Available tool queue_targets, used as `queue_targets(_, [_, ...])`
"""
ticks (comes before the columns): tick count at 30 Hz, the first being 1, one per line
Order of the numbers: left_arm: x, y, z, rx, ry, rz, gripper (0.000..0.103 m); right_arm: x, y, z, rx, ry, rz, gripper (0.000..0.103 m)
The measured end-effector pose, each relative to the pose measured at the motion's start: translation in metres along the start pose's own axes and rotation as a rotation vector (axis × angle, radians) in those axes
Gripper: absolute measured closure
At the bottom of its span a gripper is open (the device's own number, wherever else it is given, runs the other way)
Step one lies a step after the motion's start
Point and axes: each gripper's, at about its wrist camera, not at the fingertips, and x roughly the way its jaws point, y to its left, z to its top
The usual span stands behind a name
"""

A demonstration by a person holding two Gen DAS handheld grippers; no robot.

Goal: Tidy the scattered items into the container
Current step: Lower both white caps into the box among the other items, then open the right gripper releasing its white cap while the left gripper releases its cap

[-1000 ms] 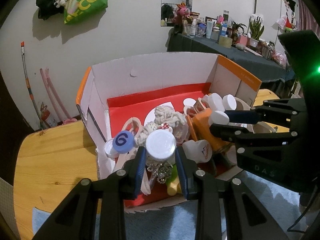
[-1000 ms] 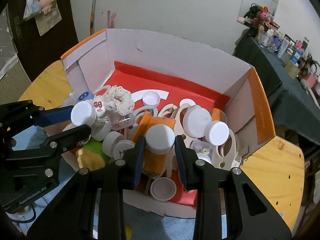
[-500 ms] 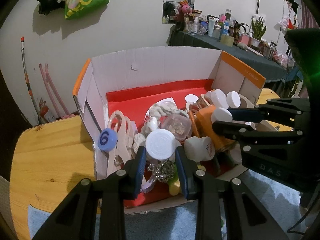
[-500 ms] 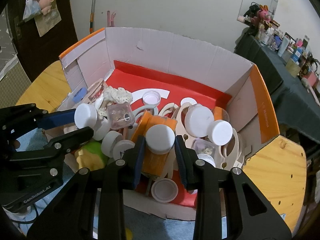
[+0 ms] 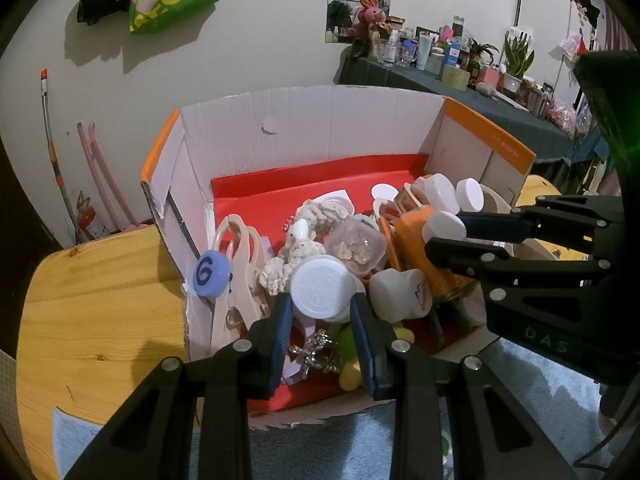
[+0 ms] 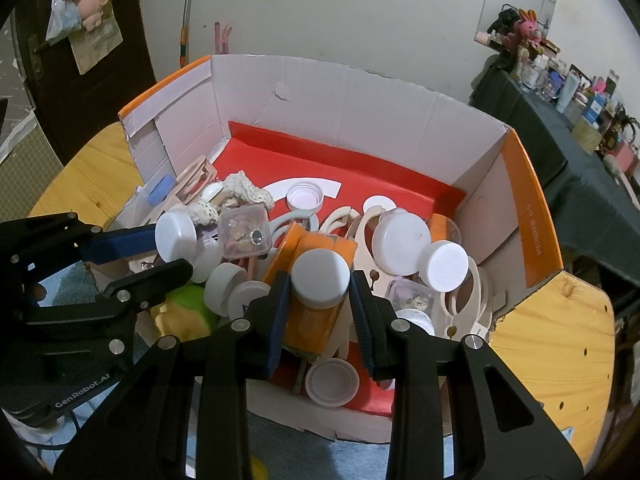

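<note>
The left gripper (image 5: 322, 322) is clamping a round white ribbed cap (image 5: 319, 289) between its fingers, over the near edge of the red-floored cardboard box (image 5: 328, 128). The right gripper (image 6: 318, 304) is pinching a smooth white jar lid (image 6: 320, 277), an orange container (image 6: 316, 312) lying directly beneath.

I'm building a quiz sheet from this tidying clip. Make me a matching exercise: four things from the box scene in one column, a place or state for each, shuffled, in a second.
Things
1. blue cap marked 6
2. clear plastic case
3. left gripper
4. open white lid

Places or states
A. lying mouth-up at the near edge of the cardboard box
B. shut on a white cap
C. at the box's left wall, on the wooden cutouts
D. holds small trinkets, beside the crocheted piece

Pairs: 1-C, 2-D, 3-B, 4-A
</note>
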Motion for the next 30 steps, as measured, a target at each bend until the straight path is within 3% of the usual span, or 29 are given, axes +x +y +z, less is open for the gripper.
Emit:
queue_targets(13, [-0.0004,-0.001,0.0006,0.006,0.004,0.006,0.07,0.0013,-0.0001,0.0,0.012,0.008,0.0,0.072])
queue_targets(17, [-0.0007,-0.0005,0.0008,0.008,0.004,0.008,0.07,0.0021,-0.0011,-0.0013,0.015,0.009,-0.01,0.05])
queue_targets(30, [-0.001,-0.0006,0.0001,0.005,0.008,0.011,0.068,0.0044,-0.0039,-0.0032,0.024,0.005,-0.009,0.05])
